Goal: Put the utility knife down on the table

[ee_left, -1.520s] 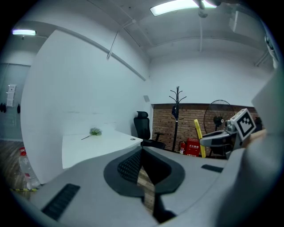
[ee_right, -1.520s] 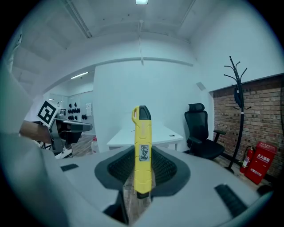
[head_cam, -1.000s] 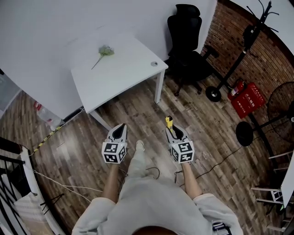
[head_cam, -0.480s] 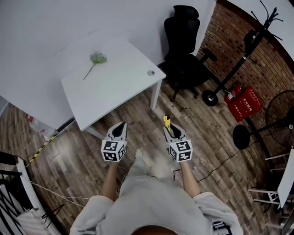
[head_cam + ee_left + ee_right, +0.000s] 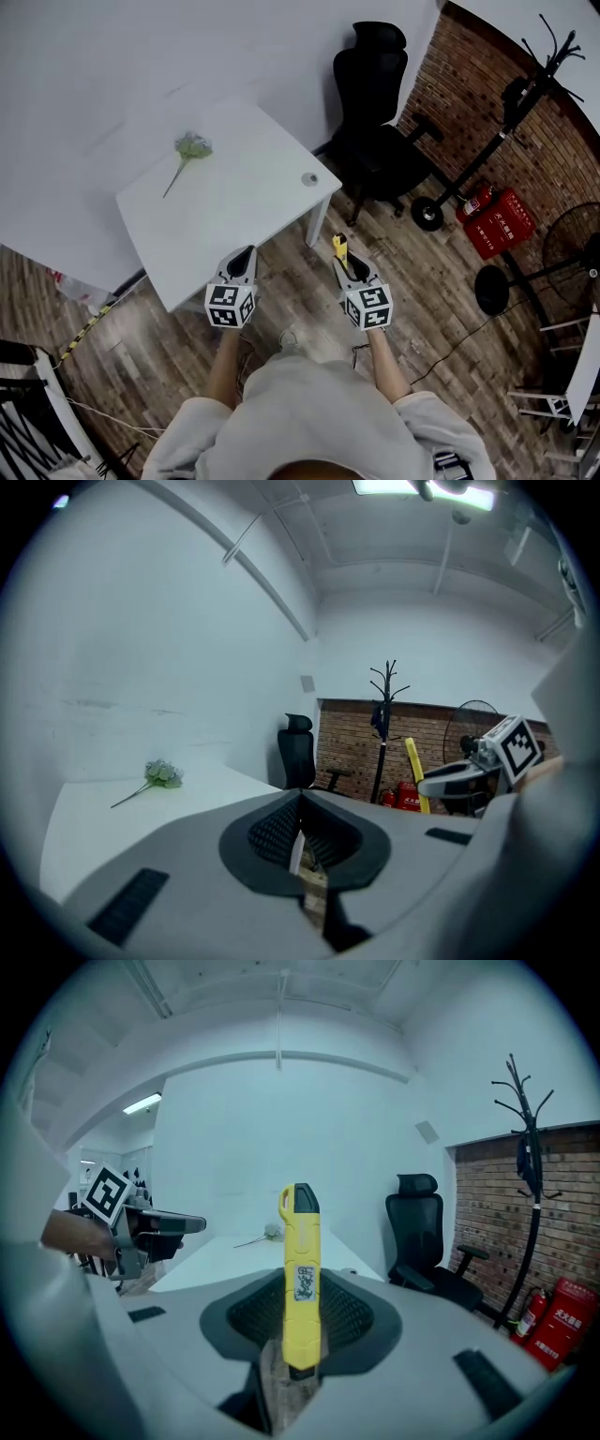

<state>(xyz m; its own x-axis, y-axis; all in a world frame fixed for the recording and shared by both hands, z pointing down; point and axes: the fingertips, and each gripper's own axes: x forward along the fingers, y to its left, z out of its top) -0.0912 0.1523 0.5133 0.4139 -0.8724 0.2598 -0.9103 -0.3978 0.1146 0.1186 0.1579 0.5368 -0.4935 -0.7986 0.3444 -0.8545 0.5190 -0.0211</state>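
A yellow utility knife (image 5: 301, 1279) with a black tip stands upright between the jaws of my right gripper (image 5: 302, 1330), which is shut on it. In the head view the knife (image 5: 341, 247) sticks out ahead of the right gripper (image 5: 345, 262), over the wooden floor just off the white table's (image 5: 225, 211) near corner. My left gripper (image 5: 246, 255) hangs at the table's near edge. Its jaws stand together with nothing between them in the left gripper view (image 5: 302, 832). The table (image 5: 84, 813) lies ahead on the left.
A green flower sprig (image 5: 190, 148) lies at the table's far side and a small round grommet (image 5: 308, 178) sits near its right corner. A black office chair (image 5: 375, 103), a coat stand (image 5: 511, 103), a red fire-extinguisher box (image 5: 495, 220) and a floor fan (image 5: 572, 234) stand at the right by the brick wall.
The person has walked forward. Both grippers have come up to the table's near corner, with the knife still gripped in the right one.
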